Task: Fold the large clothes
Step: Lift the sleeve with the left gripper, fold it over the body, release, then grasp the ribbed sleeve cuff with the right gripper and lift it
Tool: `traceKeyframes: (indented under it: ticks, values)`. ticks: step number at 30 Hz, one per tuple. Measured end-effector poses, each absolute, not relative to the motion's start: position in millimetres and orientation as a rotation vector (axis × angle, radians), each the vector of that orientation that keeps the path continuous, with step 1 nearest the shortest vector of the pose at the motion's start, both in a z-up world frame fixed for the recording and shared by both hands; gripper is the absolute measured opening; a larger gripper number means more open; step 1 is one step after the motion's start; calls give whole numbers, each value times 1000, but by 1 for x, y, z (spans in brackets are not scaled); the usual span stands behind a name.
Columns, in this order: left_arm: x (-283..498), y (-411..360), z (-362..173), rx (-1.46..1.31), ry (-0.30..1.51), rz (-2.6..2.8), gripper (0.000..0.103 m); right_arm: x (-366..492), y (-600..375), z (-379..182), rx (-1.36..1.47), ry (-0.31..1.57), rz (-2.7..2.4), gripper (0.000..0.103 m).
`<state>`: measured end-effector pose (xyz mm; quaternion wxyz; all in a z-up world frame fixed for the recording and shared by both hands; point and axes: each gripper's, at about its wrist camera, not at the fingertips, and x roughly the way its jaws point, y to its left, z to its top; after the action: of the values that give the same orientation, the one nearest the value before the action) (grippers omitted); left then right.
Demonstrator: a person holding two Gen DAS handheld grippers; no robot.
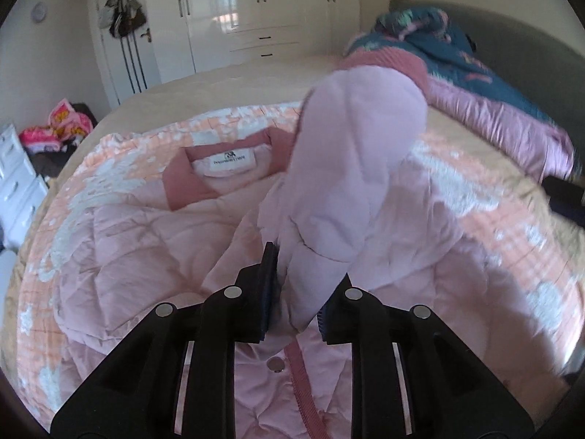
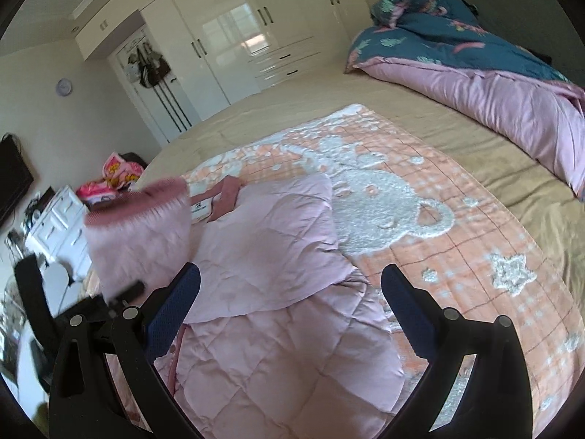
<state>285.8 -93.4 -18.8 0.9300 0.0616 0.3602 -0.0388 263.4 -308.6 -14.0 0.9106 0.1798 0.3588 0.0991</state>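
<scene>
Pink quilted jacket on the bed, one sleeve pinched.

The left claw (image 1: 294, 292) pinches the jacket's pale pink sleeve (image 1: 351, 168), which rises ahead of it; the right claw (image 2: 290, 303) stands spread above the pink quilted jacket (image 2: 270, 329).

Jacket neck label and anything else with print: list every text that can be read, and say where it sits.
Neck label inside the pink jacket collar: a small logo above one line of print, too blurred to read.
Same label in the right wrist view: too small to read.
No other text is legible in either view.
</scene>
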Motion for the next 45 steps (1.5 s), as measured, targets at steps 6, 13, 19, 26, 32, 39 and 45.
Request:
traceKeyframes:
  ticks: [6, 13, 19, 26, 32, 39, 45]
  values:
    - [286, -112, -43, 223, 785, -101, 25, 265, -318, -19, 401, 747, 183, 99]
    - [277, -125, -62, 217, 939, -243, 75, 270, -314, -26, 411, 773, 199, 99]
    - [255, -97, -54, 93, 985, -353, 90, 275, -304, -36, 433, 814, 256, 99]
    - [263, -8, -26, -29, 899, -175, 93, 284, -258, -63, 460, 937, 401, 99]
    - [276, 66, -16, -159, 816, -8, 94, 291, -219, -96, 497, 1034, 453, 99]
    - [290, 122, -21, -271, 797, 102, 94, 293, -207, -114, 516, 1032, 483, 33]
    - [289, 144, -10, -301, 759, 132, 94, 280, -187, -70, 344, 862, 538, 15]
